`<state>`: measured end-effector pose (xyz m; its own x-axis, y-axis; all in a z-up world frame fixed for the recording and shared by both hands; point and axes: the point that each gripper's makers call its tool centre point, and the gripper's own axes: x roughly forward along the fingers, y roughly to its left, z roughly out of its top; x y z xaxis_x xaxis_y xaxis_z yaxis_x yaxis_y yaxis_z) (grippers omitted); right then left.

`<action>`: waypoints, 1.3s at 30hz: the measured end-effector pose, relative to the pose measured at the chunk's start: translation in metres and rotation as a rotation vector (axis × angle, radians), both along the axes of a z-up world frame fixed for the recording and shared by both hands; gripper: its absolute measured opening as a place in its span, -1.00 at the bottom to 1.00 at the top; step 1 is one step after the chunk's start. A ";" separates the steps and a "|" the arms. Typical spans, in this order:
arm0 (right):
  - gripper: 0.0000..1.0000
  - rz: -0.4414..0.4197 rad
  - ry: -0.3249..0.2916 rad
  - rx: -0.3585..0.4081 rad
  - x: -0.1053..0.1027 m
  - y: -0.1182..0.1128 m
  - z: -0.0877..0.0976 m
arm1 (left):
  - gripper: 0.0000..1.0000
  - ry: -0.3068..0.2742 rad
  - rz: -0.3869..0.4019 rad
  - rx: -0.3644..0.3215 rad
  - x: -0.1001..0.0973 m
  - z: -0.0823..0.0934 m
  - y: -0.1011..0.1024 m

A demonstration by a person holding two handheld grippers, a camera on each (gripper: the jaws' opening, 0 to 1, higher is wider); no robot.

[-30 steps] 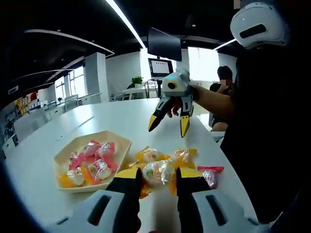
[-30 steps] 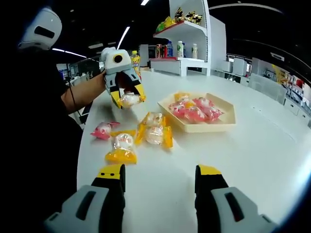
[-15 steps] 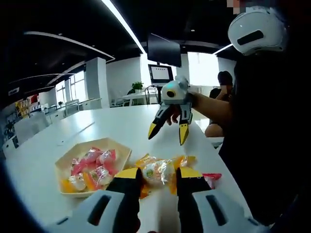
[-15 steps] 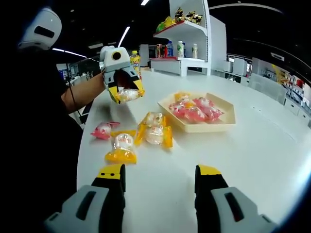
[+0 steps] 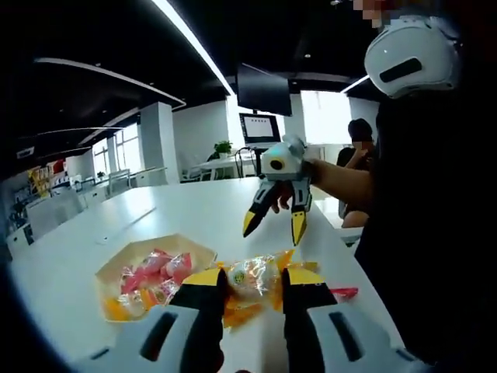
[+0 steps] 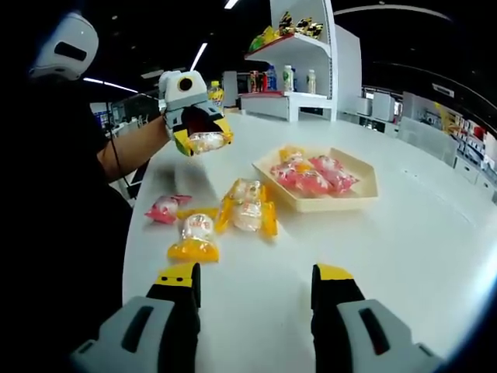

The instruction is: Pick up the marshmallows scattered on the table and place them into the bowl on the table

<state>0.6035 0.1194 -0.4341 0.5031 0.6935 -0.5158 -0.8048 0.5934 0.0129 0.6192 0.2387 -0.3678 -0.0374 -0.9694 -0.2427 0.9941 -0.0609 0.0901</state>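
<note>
White bench (image 6: 435, 233) in an open office; left claw (image 6: 200, 142) clenched on a marshmallow (image 5: 250, 277), raised above the bench; right claw (image 6: 256, 289) released, hovering; bowl (image 6: 365, 189) held several; four packets (image 6: 247, 206) lay loose beside it.

Bowl (image 5: 116, 268) contents partly behind left tool (image 5: 250, 287)

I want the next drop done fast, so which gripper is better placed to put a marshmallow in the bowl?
Left. The left gripper is shut on a marshmallow, raised above the table near the bowl. The right gripper is open.
</note>
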 end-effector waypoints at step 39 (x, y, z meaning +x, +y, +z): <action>0.11 0.009 -0.012 0.009 -0.003 0.002 0.002 | -0.42 -0.030 0.235 -0.147 0.064 0.028 -0.024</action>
